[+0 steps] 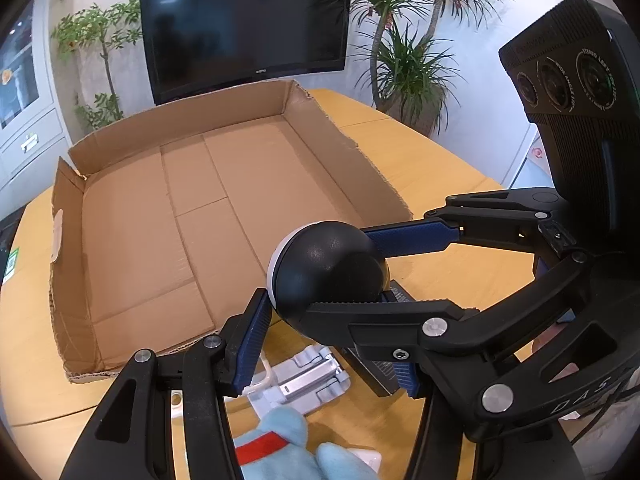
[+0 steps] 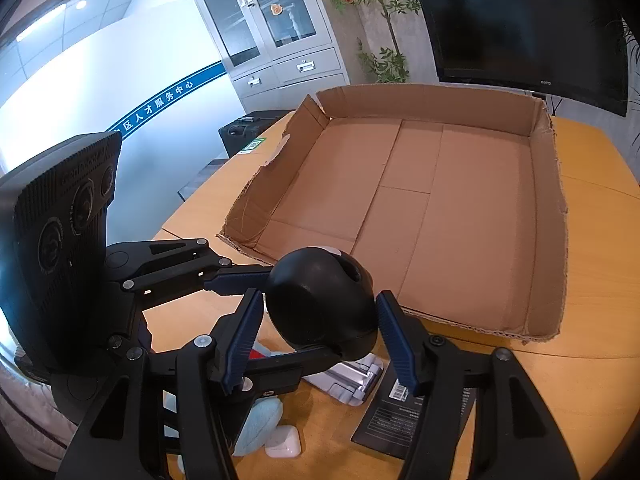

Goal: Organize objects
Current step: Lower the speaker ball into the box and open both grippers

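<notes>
A black ball-shaped device with a white face (image 1: 320,264) (image 2: 316,296) hangs above the wooden table (image 1: 440,160) (image 2: 600,280), just in front of the near edge of an empty cardboard tray (image 1: 200,120) (image 2: 420,100). Both grippers grip it at once. My left gripper (image 1: 328,296) (image 2: 296,316) has one pad on each side of it. My right gripper (image 1: 344,272) (image 2: 320,300) comes in crosswise and presses its blue pads (image 2: 384,320) on the ball's other two sides.
Under the grippers lie a folded silver stand (image 1: 308,376) (image 2: 352,380), a light-blue plush toy with a red band (image 1: 280,440) (image 2: 256,420), a white earbud case (image 2: 282,442) and a flat black box (image 2: 408,416). A black screen (image 1: 244,28) and potted plants stand behind the table.
</notes>
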